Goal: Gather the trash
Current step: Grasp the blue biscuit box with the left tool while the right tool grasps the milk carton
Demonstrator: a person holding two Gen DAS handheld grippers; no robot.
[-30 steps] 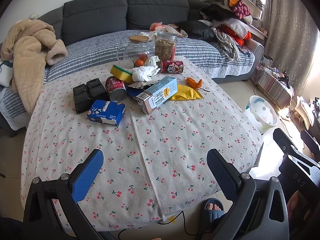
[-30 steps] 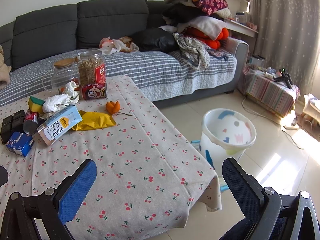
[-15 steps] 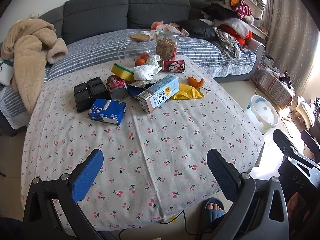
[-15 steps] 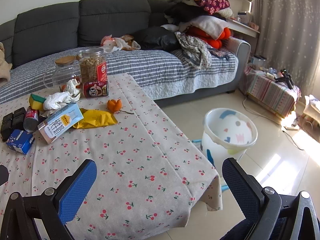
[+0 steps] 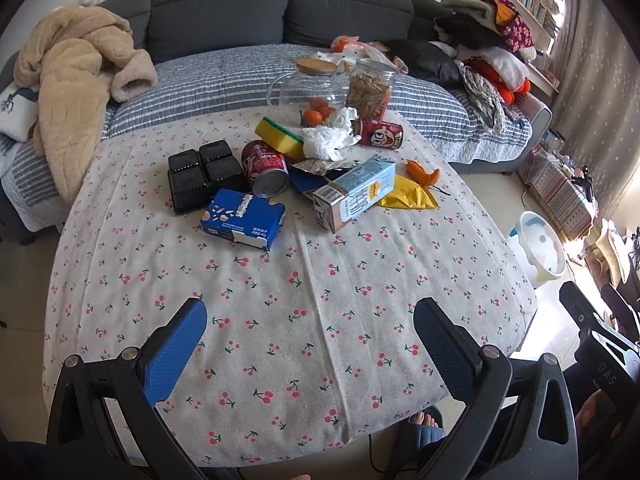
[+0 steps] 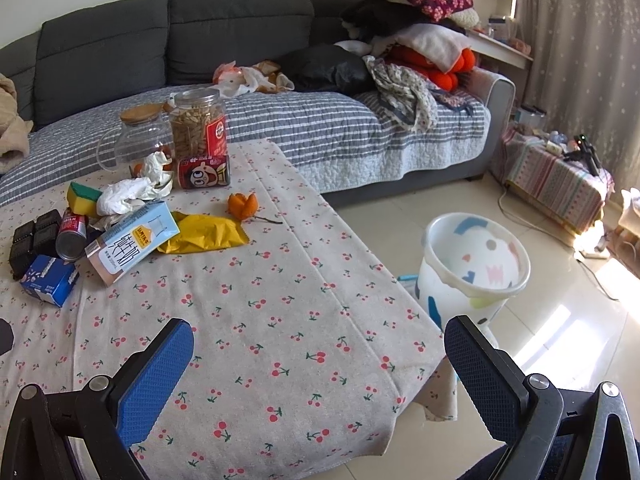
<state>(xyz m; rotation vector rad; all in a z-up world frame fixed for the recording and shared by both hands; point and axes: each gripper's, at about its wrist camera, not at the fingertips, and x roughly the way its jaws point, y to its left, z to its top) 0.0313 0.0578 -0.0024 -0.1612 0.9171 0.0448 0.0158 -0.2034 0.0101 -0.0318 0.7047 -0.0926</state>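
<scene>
On the cherry-print tablecloth (image 5: 304, 280) the clutter sits toward twelve o'clock. The black four-cell plastic tray (image 5: 202, 174) lies at the cluster's nine o'clock side, with the red tipped-over milk can (image 5: 267, 168) just beside it at three o'clock. The blue flattened carton (image 5: 243, 219) lies at six o'clock of both. The pale blue milk carton (image 5: 354, 192) lies at three o'clock of the can, partly over the yellow wrapper (image 5: 408, 196). The crumpled white tissue (image 5: 328, 140) sits behind the carton, toward twelve. The white patterned plastic bin (image 6: 474, 268) stands on the floor at three o'clock of the table.
</scene>
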